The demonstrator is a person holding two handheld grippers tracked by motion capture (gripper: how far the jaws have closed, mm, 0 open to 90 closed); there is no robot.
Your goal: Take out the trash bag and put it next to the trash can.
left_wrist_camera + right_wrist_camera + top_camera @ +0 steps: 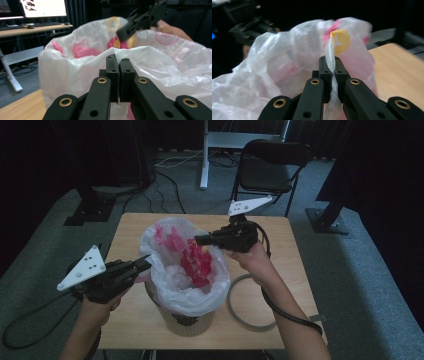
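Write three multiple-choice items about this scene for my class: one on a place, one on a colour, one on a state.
1. Where does the tan ribbed paper bin stand?
A. on the wooden table
B. on the black folding chair
C. on the floor

2. What colour is the print on the thin translucent white plastic bag lining the bin?
A. blue
B. green
C. pink-red

3. What is the right gripper doing?
A. standing wide open
B. pinching the bag's rim
C. holding a cup

Answers:
1 A, the high view shows the bin on the tabletop.
2 C, pink-red patches show through the film.
3 B, a strip of film runs between its closed jaws.
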